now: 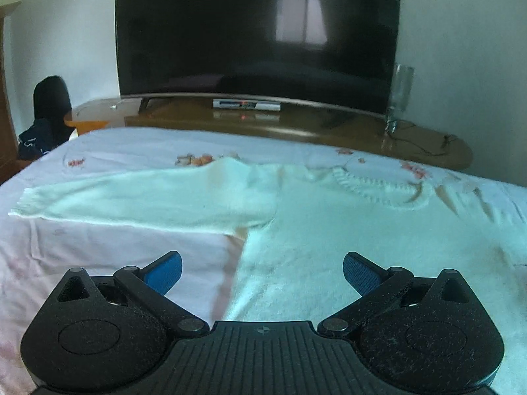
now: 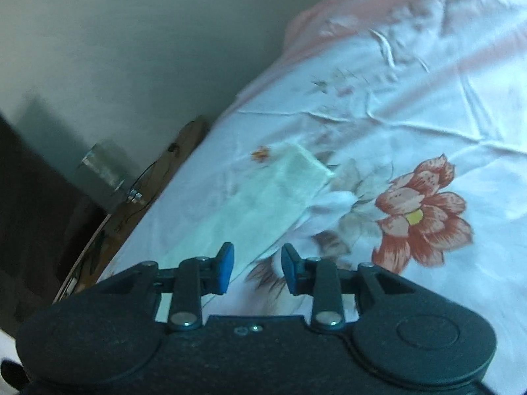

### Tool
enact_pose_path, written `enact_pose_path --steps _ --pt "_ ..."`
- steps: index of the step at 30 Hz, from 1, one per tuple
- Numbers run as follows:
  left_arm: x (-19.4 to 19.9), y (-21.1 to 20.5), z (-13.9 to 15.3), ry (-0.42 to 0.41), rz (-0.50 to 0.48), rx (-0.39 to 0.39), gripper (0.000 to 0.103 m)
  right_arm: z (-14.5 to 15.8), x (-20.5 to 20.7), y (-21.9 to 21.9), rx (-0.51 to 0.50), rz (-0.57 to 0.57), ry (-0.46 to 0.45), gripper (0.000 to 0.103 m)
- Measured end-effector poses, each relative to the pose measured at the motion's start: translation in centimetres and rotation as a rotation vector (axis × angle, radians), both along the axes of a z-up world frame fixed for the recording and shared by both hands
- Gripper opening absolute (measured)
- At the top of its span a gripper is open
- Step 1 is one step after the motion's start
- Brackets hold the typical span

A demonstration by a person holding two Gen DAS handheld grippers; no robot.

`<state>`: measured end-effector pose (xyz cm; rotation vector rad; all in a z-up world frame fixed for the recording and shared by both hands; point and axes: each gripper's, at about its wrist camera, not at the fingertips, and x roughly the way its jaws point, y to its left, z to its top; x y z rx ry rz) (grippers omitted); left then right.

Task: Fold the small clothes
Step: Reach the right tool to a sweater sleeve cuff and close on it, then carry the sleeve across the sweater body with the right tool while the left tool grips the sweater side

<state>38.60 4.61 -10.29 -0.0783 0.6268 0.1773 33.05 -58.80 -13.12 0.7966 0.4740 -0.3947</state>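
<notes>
Sweater point(image 1: 329, 247) lies flat on the bed point(image 1: 98, 247); our left tool point(image 1: 262, 271) is spread, right tool point(image 2: 258, 268) half-closed on nothing, so a rushed grab could snag the sheet point(image 2: 428, 115) too.

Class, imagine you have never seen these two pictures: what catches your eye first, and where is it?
A pale sweater lies spread flat on the flowered bedsheet, one sleeve stretched out to the left. Behind the bed a big dark television fills the wall. In the right wrist view, a large red flower print stands out.
</notes>
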Motion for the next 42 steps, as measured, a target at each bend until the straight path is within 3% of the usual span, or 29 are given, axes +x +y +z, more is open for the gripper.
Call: enact_pose_path --steps 6,11,14,16,21,25,31,37,40,42 --pt "1.4 -0.2 -1.3 0.024 -0.004 0.001 0.103 -2.0 1.4 -1.9 0.093 -0.021 -0.053 0.027" --pt "1.7 0.0 -1.3 0.01 0.063 0.12 0.103 -2.3 2.2 -2.6 0.073 -0.024 -0.053 0.007" --pt "2.5 0.8 -1.2 0.056 0.045 0.112 0.103 -1.8 3.0 -2.6 0.015 -0.01 -0.043 0.007" --pt "2.7 1.5 -0.9 0.047 0.03 0.074 0.103 -1.2 3.6 -2.3 -0.027 -0.003 -0.042 0.006" --pt "3.4 1.7 -0.6 0.032 0.027 0.072 0.103 1.8 4.9 0.3 -0.142 0.062 -0.084 0.006" --pt "3.4 2.0 -0.6 0.03 0.015 0.048 0.103 4.2 7.2 4.9 -0.236 0.177 -0.106 0.006" --pt "2.1 4.3 -0.4 0.041 0.021 -0.028 0.103 5.7 11.5 18.1 -0.297 0.47 -0.118 0.006" --pt "1.8 6.7 0.8 0.043 0.027 -0.127 0.103 3.1 13.9 32.2 -0.294 0.777 -0.072 0.005" --pt "2.1 6.7 1.1 0.051 0.007 -0.153 0.103 1.1 14.2 37.1 -0.275 0.884 -0.029 0.004" --pt "2.5 6.1 1.2 0.051 -0.016 -0.157 0.103 0.1 14.2 39.8 -0.266 0.962 0.018 0.019"
